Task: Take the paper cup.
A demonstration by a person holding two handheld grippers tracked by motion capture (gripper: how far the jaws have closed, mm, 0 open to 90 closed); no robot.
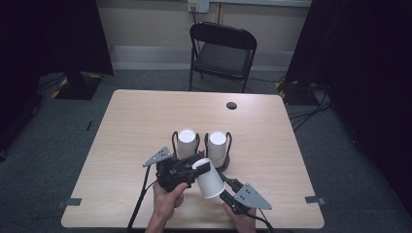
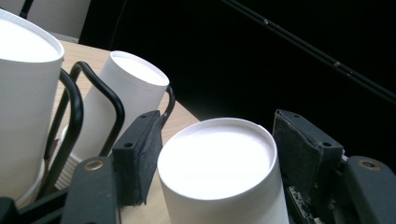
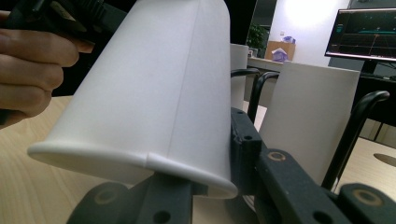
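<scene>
A white paper cup (image 1: pixel 209 178) hangs tilted above the table's near edge, held between both grippers. My left gripper (image 1: pixel 197 167) has its jaws on either side of the cup's narrow base (image 2: pixel 217 163), and the pads lie against it. My right gripper (image 1: pixel 221 190) comes from the near right. Its jaws (image 3: pixel 201 177) clasp the cup (image 3: pixel 149 93) at its wide rim. Two more white cups (image 1: pixel 186 141) (image 1: pixel 217 144) stand base up in a black wire holder (image 1: pixel 229 145) just behind, and appear in the left gripper view (image 2: pixel 121 93) and the right gripper view (image 3: pixel 317 116).
The light wooden table (image 1: pixel 136 121) has a round cable hole (image 1: pixel 231 105) at its far right. A black folding chair (image 1: pixel 221 56) stands beyond the far edge. A hand (image 3: pixel 32 65) grips the left gripper close to the cup.
</scene>
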